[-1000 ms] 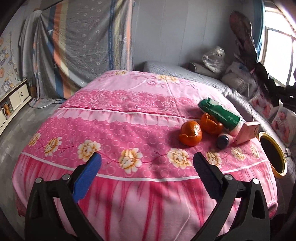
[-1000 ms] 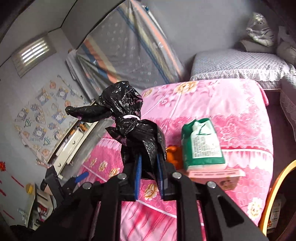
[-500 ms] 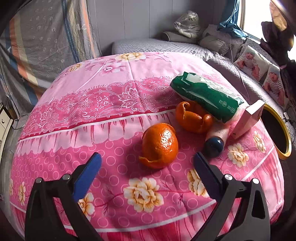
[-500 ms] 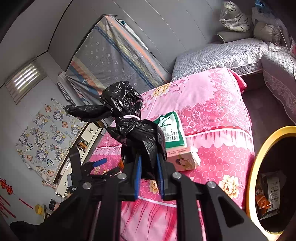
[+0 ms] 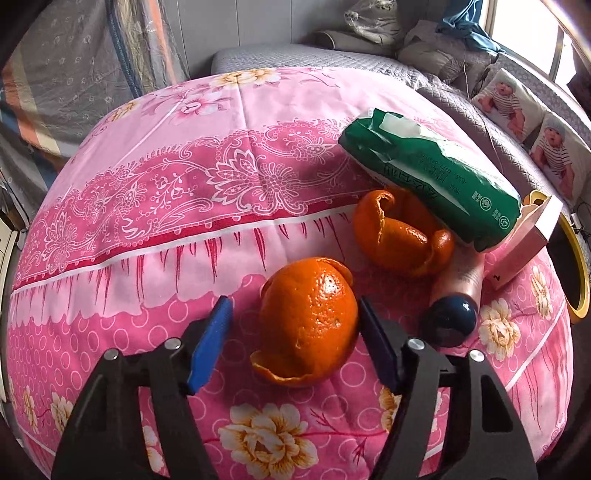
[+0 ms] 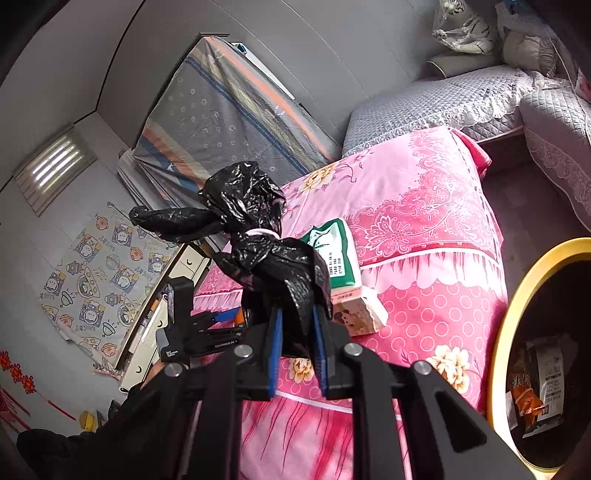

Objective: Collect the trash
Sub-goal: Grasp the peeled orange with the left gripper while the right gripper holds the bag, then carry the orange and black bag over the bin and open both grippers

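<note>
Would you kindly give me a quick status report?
Left gripper closing around orange peel, not yet pinched. Right gripper clamps black bag. Nothing obstructing.

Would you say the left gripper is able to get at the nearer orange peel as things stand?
Probably yes: the left gripper, its jaws just closing, already straddles the nearer orange peel, with one gap left and nothing between.

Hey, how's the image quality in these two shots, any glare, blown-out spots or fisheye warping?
Left wrist view: the window is blown out, a small glare spot sits on the orange peel, and the pink bedspread bulges from fisheye. Right wrist view: walls curve, corners go dark, and the black trash bag glints.
</note>
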A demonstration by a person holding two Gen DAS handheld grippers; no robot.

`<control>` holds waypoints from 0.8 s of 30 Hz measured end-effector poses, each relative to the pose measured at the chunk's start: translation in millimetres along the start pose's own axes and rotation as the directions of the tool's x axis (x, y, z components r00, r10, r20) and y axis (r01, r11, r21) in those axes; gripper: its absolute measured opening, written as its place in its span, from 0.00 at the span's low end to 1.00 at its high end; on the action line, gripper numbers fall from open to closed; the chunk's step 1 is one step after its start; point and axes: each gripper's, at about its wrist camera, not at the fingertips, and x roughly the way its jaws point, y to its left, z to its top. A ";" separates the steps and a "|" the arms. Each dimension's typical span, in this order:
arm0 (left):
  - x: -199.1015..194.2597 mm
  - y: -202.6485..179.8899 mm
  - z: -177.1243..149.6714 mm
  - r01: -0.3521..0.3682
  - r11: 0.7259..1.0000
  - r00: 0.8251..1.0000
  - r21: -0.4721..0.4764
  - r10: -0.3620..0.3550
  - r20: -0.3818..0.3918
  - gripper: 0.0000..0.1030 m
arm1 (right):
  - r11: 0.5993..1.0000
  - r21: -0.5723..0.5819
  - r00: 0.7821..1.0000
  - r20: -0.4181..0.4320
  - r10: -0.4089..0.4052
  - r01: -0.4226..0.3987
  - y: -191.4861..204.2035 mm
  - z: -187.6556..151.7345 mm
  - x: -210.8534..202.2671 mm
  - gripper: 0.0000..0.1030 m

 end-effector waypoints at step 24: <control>-138.8 21.6 -58.0 0.002 0.986 0.951 -0.167 0.049 0.304 0.37 | 1.000 -0.025 1.000 -0.001 -0.009 0.009 23.1 -6.1 -5.4 0.14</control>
